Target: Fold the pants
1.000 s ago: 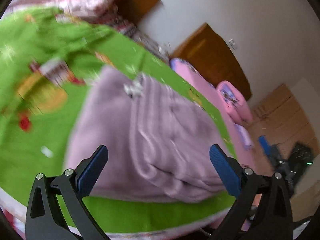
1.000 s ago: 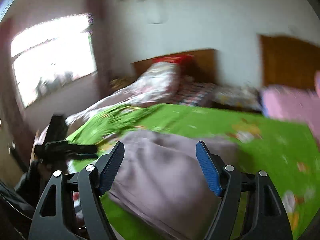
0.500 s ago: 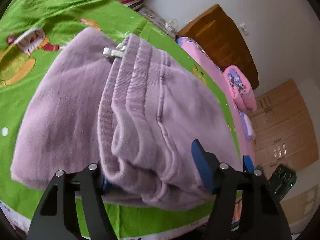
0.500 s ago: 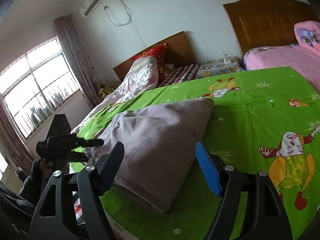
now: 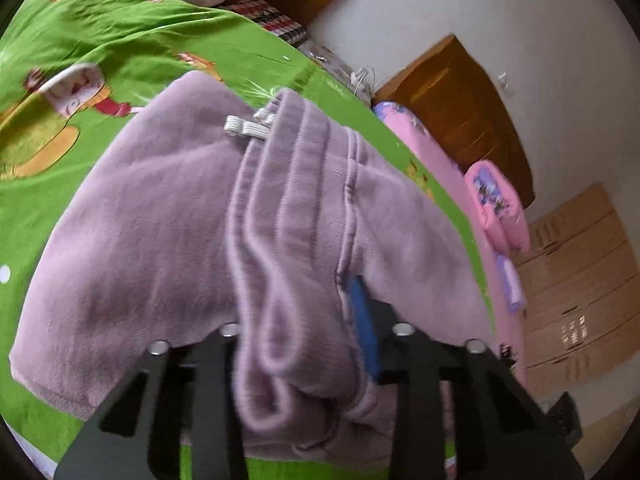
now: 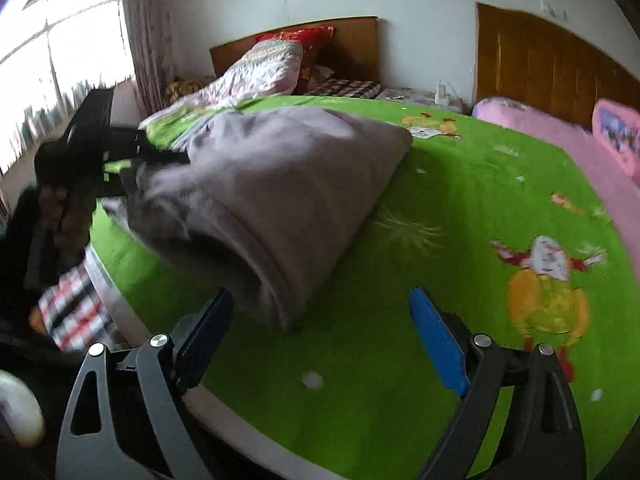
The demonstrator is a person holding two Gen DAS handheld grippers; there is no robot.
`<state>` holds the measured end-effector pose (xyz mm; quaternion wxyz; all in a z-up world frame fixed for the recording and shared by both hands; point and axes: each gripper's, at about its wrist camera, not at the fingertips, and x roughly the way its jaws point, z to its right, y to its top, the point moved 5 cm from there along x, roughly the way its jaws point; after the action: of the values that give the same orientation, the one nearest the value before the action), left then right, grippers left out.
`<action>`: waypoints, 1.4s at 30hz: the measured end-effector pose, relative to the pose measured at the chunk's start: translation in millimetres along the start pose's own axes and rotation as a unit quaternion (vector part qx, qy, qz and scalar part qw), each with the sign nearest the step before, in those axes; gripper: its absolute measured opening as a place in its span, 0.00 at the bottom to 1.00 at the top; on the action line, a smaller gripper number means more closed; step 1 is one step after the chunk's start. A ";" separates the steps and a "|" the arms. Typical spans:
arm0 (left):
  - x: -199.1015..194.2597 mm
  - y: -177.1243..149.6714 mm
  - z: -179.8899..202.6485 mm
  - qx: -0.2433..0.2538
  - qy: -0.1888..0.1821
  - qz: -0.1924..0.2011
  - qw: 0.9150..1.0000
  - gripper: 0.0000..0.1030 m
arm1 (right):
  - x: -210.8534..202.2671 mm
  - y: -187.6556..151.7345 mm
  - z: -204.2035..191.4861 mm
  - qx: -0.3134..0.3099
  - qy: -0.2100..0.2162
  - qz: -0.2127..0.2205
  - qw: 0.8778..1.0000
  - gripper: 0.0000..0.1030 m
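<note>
Bed [image 6: 460,208]: green cartoon-print cover; carries the work.
Pants [image 5: 168,248]: lilac fleece, soft, thick, light; already doubled over, lying at the bed's near edge. Will sag and bunch, not slip.
Hold point: ribbed waistband [image 5: 296,208], the firmest part; drawstring [image 5: 248,127] at 12 o'clock of it.
Left gripper [image 5: 296,344]: jaws closing narrow, waistband fold bunched between them.
Right gripper [image 6: 320,336]: jaws opening wide, nothing gripped; folded edge at its 11 o'clock.
Surroundings: pink bedding [image 6: 552,136] at 2 o'clock, quilt [image 6: 260,68] at 12 o'clock; both well apart.
Obstruction: none seen.
</note>
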<state>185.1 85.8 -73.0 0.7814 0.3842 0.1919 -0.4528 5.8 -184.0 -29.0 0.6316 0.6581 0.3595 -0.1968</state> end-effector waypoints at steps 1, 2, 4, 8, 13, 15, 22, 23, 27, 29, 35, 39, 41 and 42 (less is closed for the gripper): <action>-3.4 -0.9 2.4 0.004 0.000 0.005 1.000 0.25 | 3.6 1.9 -1.8 0.004 -0.005 -0.001 1.000 0.85; -6.6 -0.4 7.3 0.010 0.001 0.010 1.000 0.24 | 9.8 3.5 -4.8 -0.001 -0.017 -0.008 1.000 0.85; -17.9 2.4 27.2 0.031 -0.002 0.024 0.999 0.21 | 20.9 5.8 -9.8 -0.020 -0.052 -0.020 0.998 0.85; -37.9 33.9 109.9 0.112 -0.062 0.043 0.991 0.20 | 38.9 11.5 -12.9 -0.017 -0.089 -0.033 0.995 0.85; -60.3 63.3 205.3 0.209 -0.147 0.052 0.965 0.19 | 46.9 8.7 -12.1 -0.007 -0.127 -0.050 0.991 0.85; -73.4 73.0 205.2 0.206 -0.164 0.063 0.963 0.19 | 44.5 8.2 -11.5 -0.009 -0.141 -0.051 0.989 0.85; -100.3 78.3 14.6 0.048 -0.085 0.099 0.990 0.19 | 38.8 5.7 -17.6 -0.048 -0.162 -0.034 0.985 0.86; -82.5 64.5 -29.5 -0.004 -0.061 0.076 0.995 0.19 | 44.3 2.0 -16.9 -0.054 -0.157 -0.044 0.985 0.86; -56.9 28.7 -95.8 -0.077 -0.097 0.082 0.989 0.20 | 48.2 1.8 -12.2 -0.050 -0.139 -0.043 0.988 0.88; -57.5 33.7 -87.6 -0.059 -0.076 0.090 0.991 0.20 | 47.8 2.6 -10.4 -0.049 -0.136 -0.044 0.989 0.88; -52.0 45.3 -81.4 -0.044 -0.054 0.076 0.995 0.21 | 45.6 4.2 -11.3 -0.050 -0.133 -0.042 0.989 0.88; -50.3 37.2 -88.9 -0.061 -0.061 0.083 0.993 0.22 | 45.3 5.6 -9.9 -0.050 -0.120 -0.046 0.990 0.89; -54.7 32.4 -92.0 -0.062 -0.057 0.084 0.993 0.23 | 44.3 4.9 -11.4 -0.057 -0.114 -0.045 0.991 0.89; -58.2 28.8 -91.1 -0.061 -0.053 0.084 0.993 0.26 | 43.0 4.0 -11.6 -0.059 -0.106 -0.045 0.992 0.89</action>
<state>184.1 197.3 -80.5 0.8479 0.3259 0.1448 -0.3923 34.9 -162.9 -55.4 0.6946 0.5779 0.3308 -0.2722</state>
